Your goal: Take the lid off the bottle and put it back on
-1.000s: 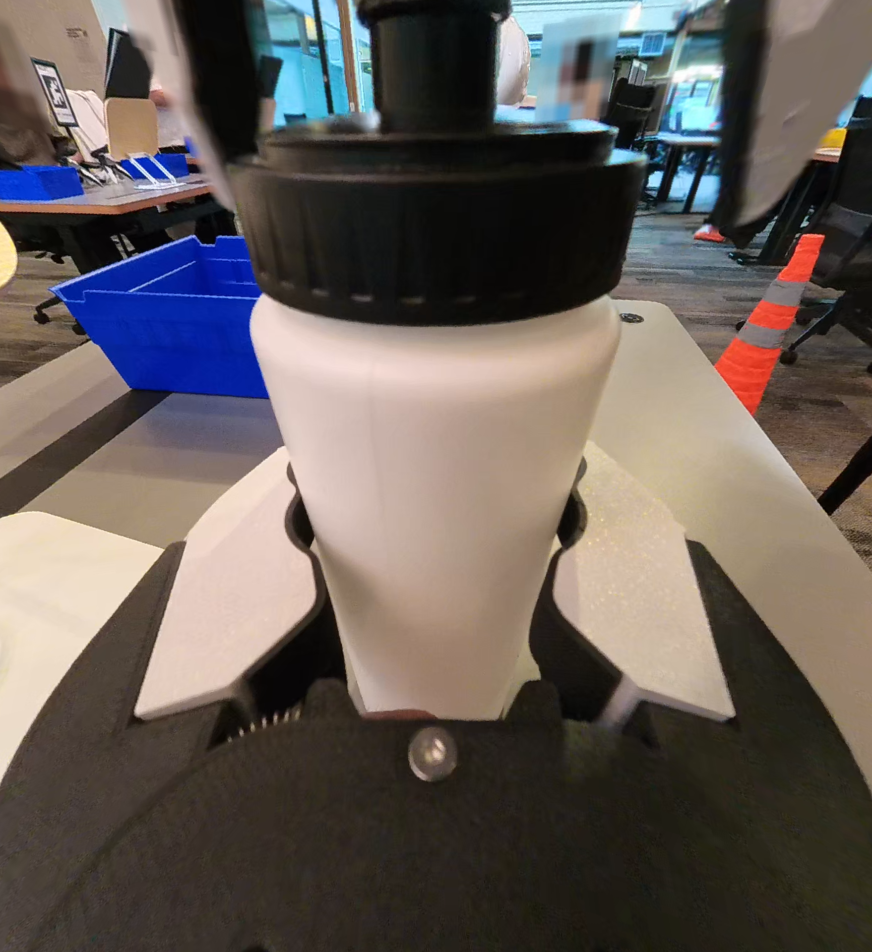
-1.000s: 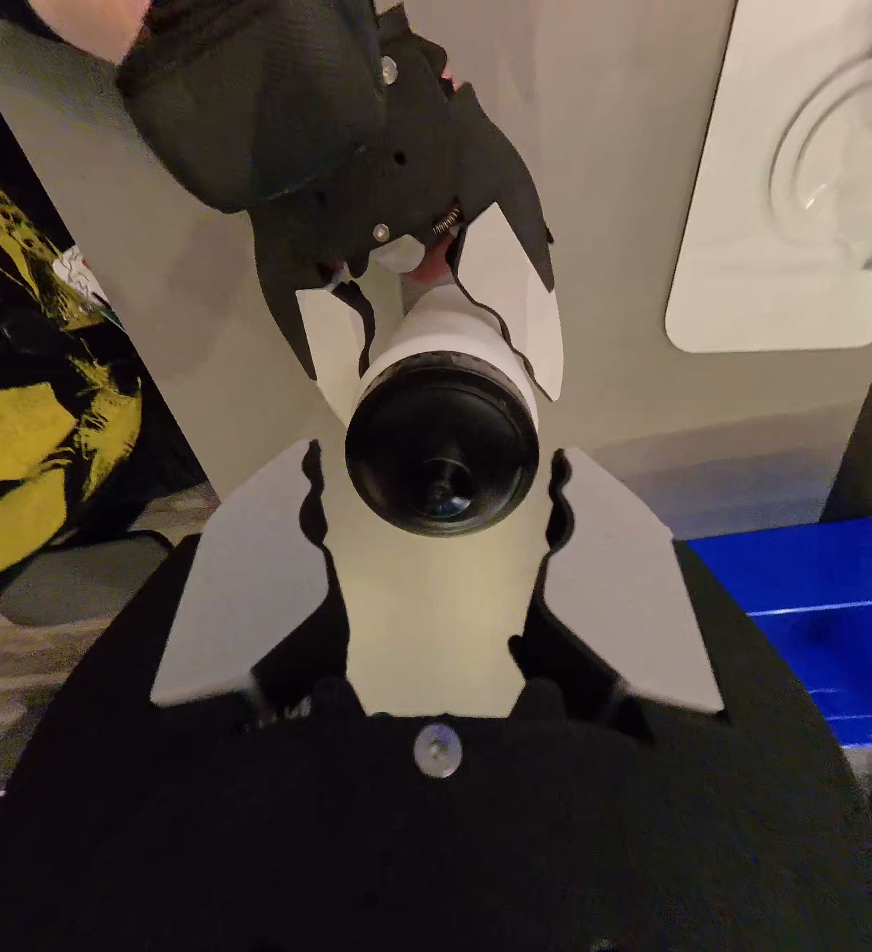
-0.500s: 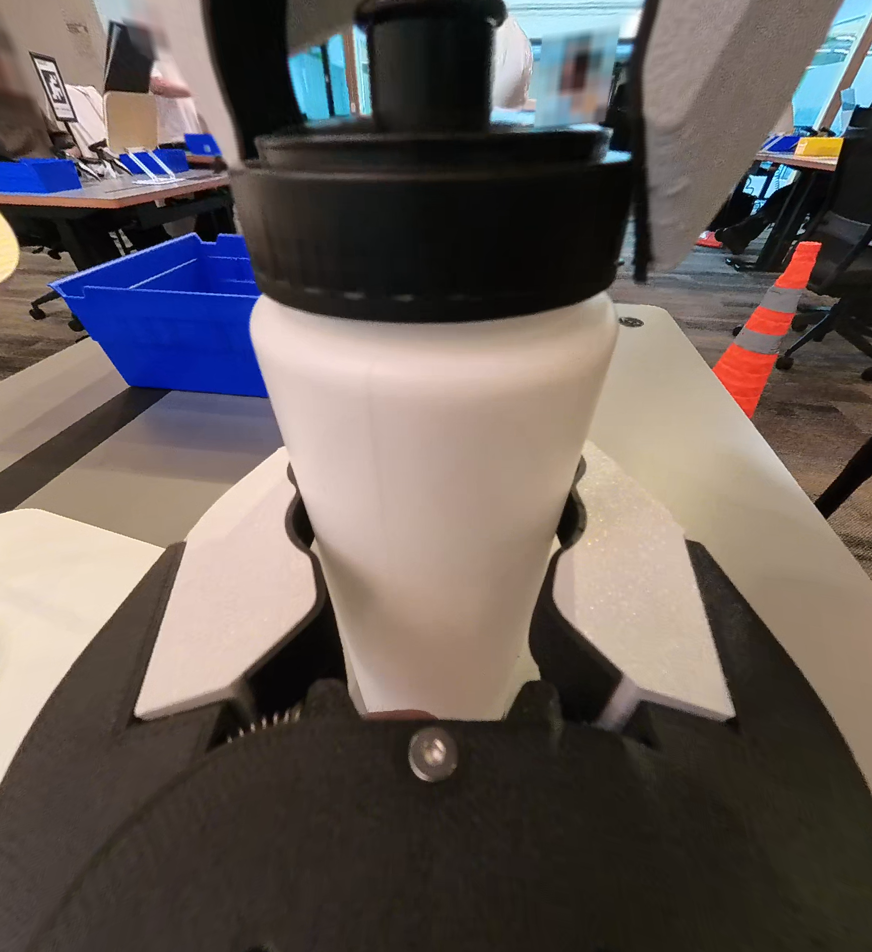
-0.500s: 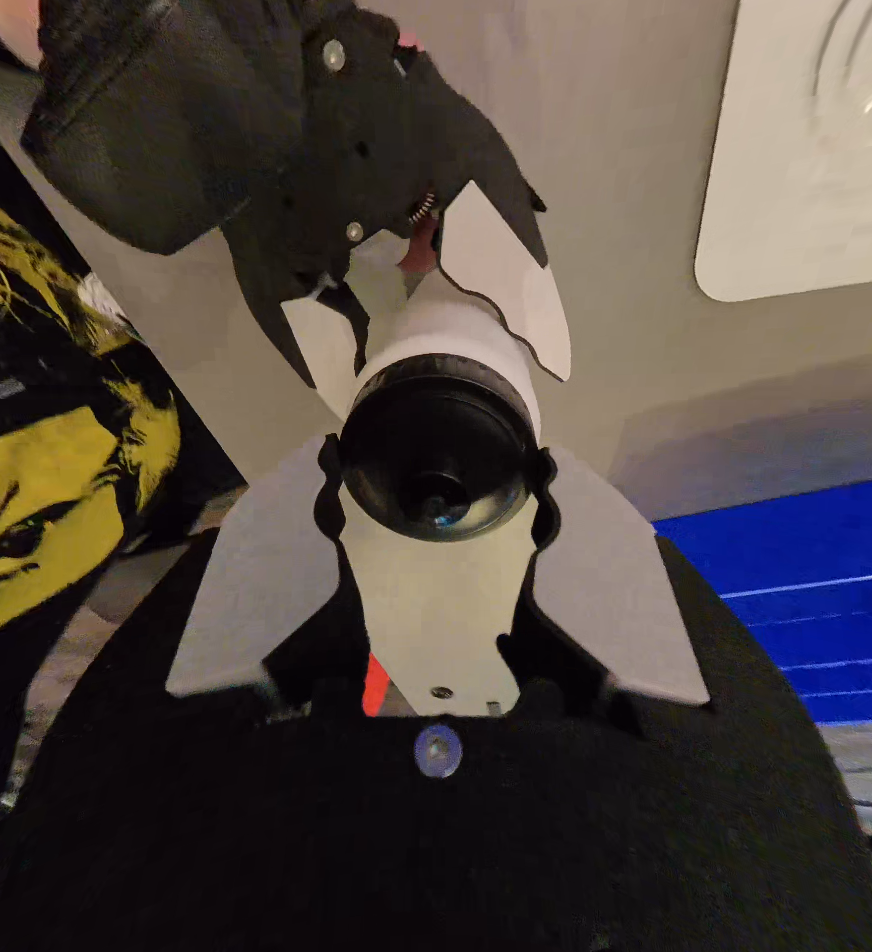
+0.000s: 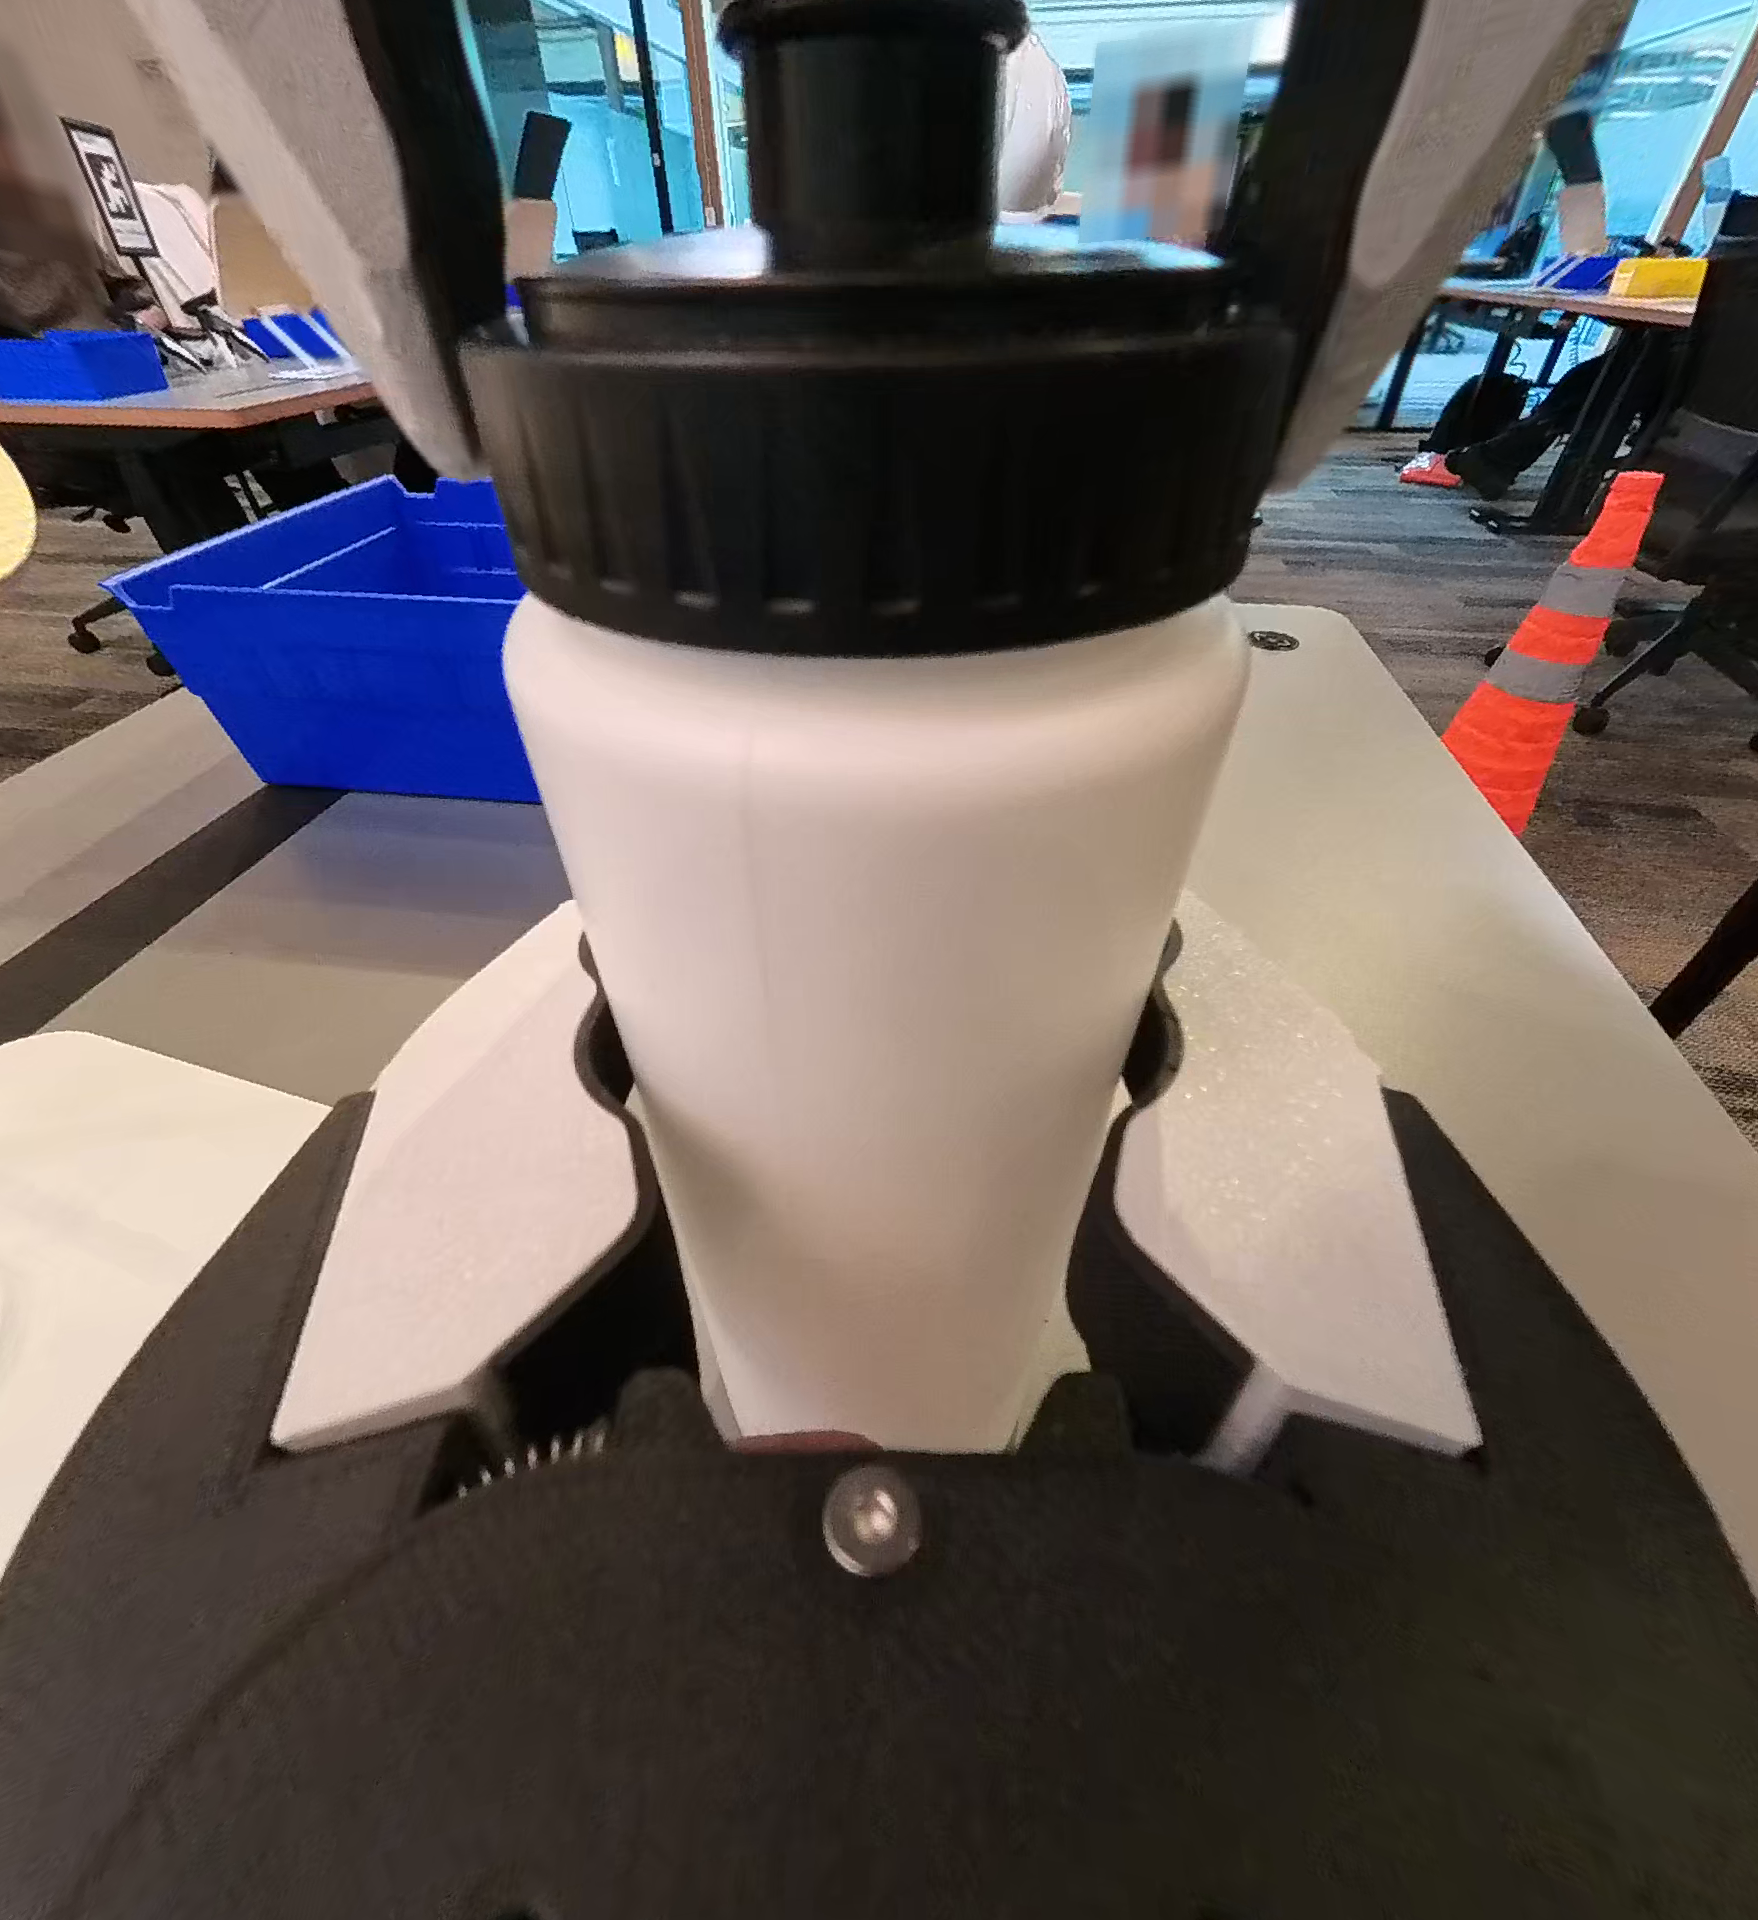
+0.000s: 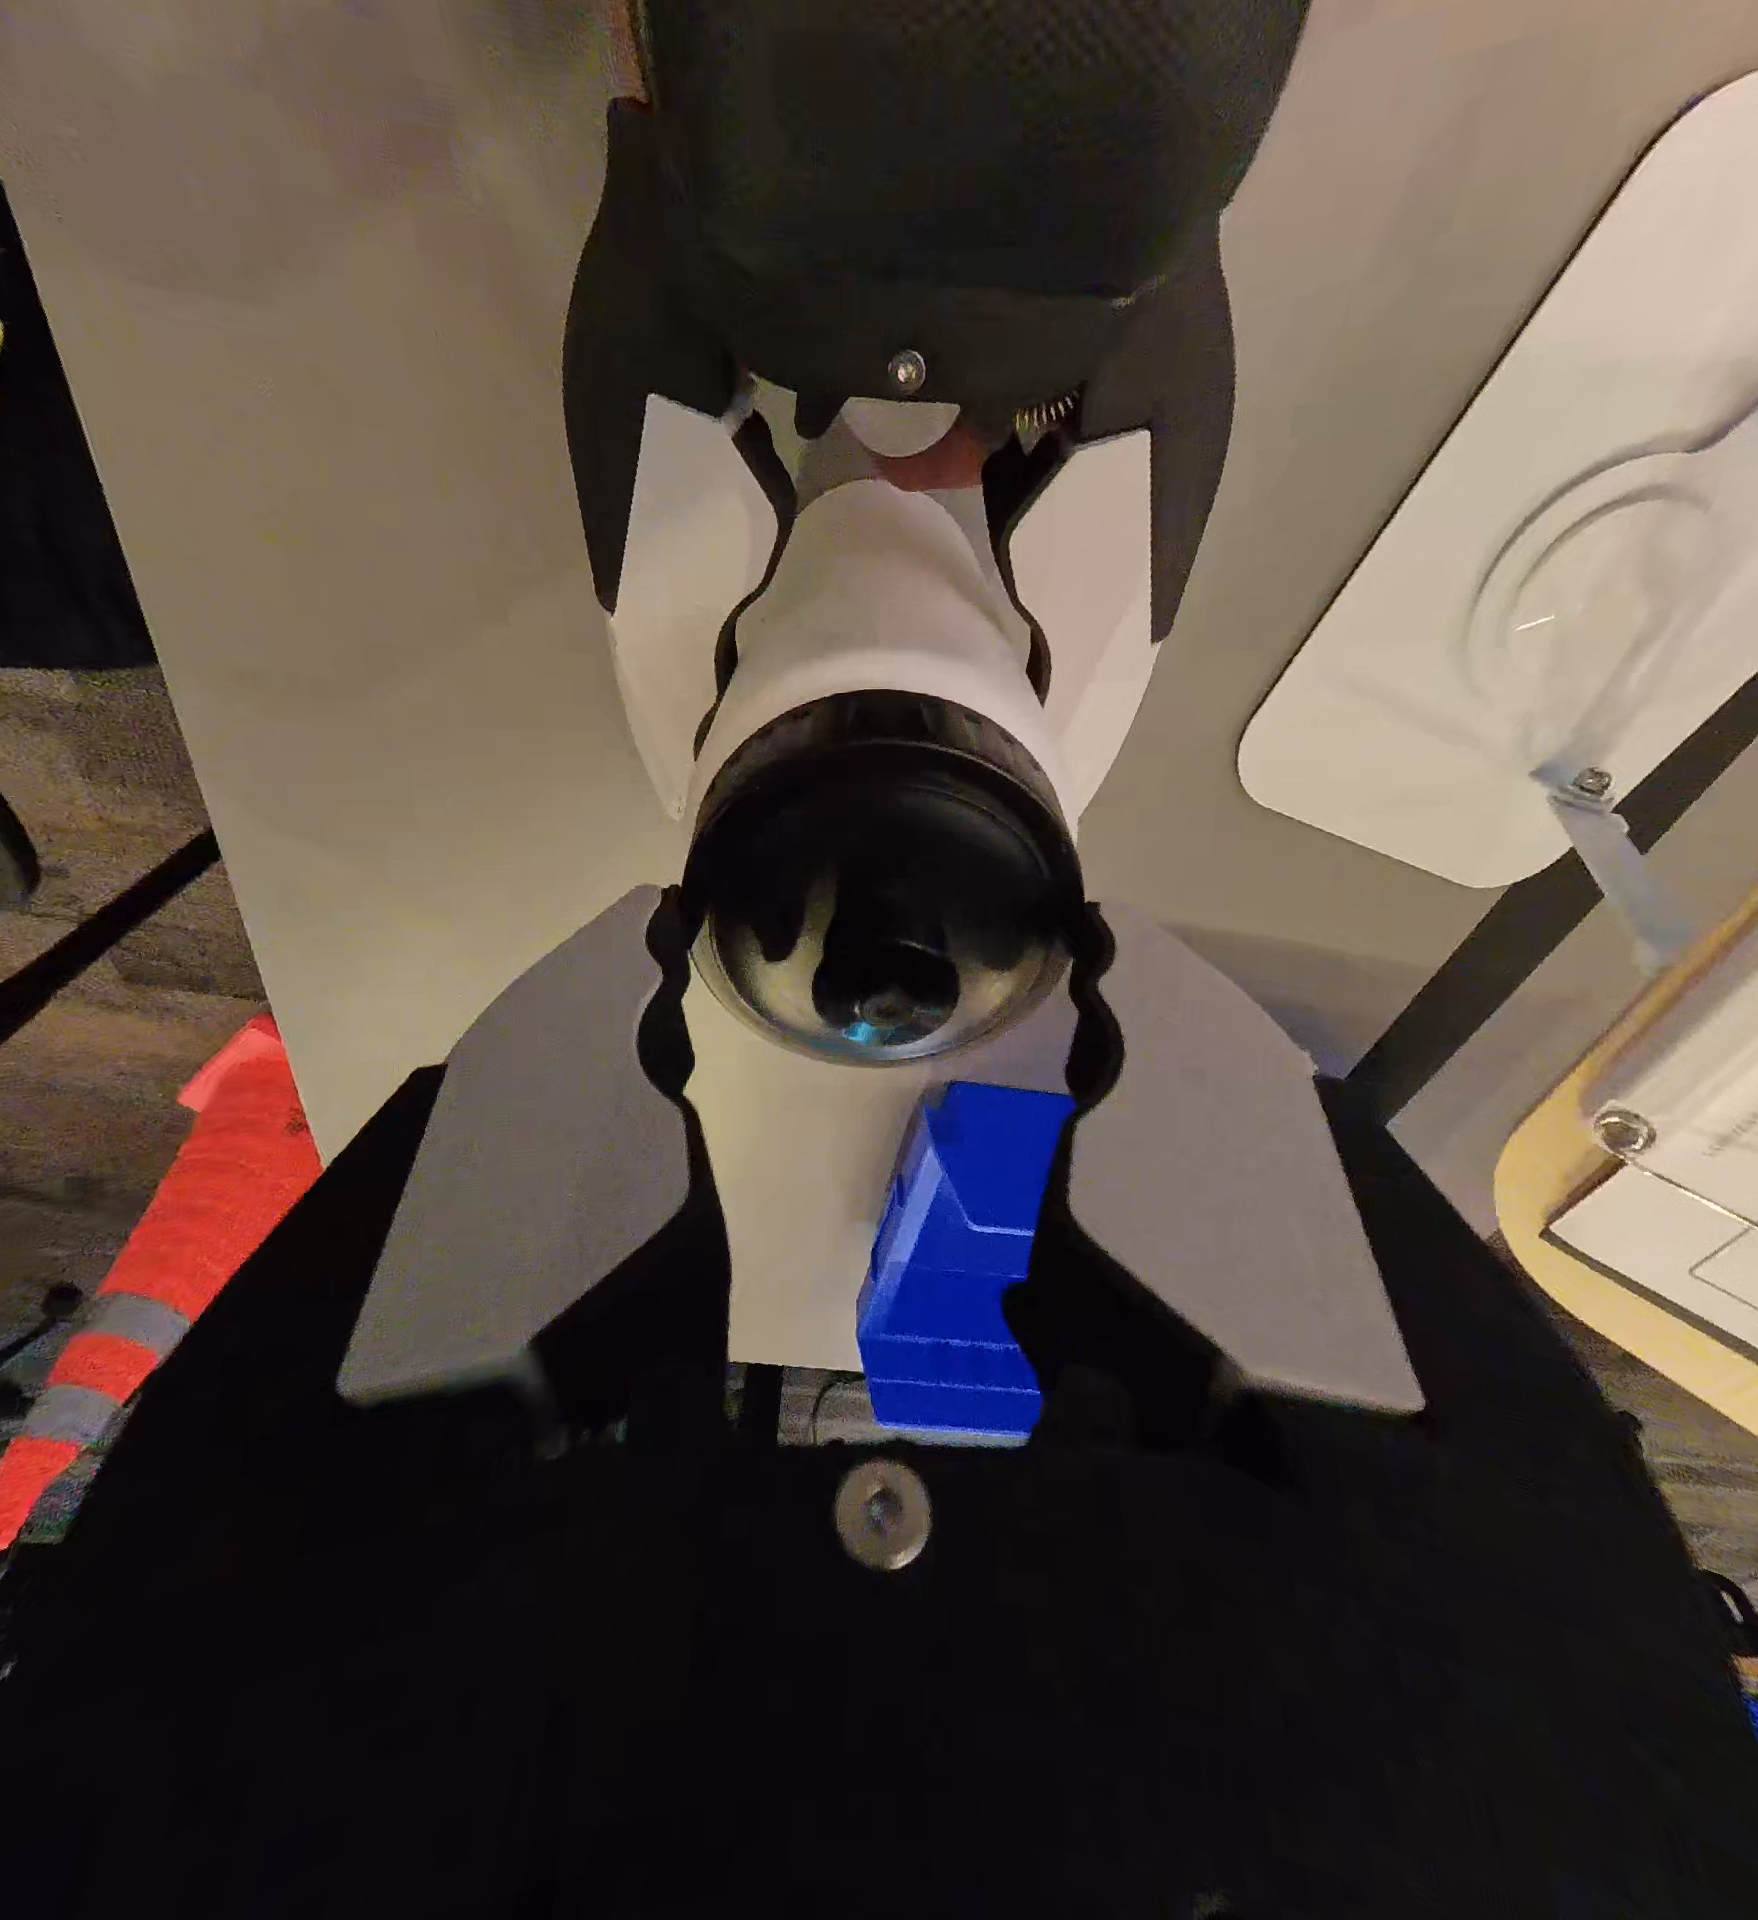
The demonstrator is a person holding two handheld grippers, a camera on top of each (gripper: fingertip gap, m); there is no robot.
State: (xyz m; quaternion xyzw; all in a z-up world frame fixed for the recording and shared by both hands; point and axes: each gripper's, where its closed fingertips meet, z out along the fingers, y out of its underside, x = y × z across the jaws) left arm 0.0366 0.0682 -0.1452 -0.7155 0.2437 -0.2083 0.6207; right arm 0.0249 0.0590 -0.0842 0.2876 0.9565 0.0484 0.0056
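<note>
A white bottle (image 5: 875, 883) with a black ribbed lid (image 5: 875, 488) stands upright in my left gripper (image 5: 875, 935), which is shut on its lower body. My right gripper (image 6: 880, 935) comes down from above, its fingers (image 5: 335, 260) pressed on the left and right sides of the lid. In the right wrist view I look straight down on the lid (image 6: 880, 894), with the bottle body (image 6: 885, 613) and the left gripper (image 6: 883, 790) behind it. The lid sits on the bottle. The bottle's base is hidden.
The grey table (image 5: 1374, 935) lies under the bottle. A blue bin (image 5: 335, 644) stands at the far left of it. A white tray (image 5: 75, 1195) lies at the near left. An orange cone (image 5: 1550, 665) and office chairs stand on the floor to the right.
My right gripper has come down over the lid, turned about the bottle's axis and closed from wide open until its fingers press the lid. The left gripper and bottle have stayed in place.
</note>
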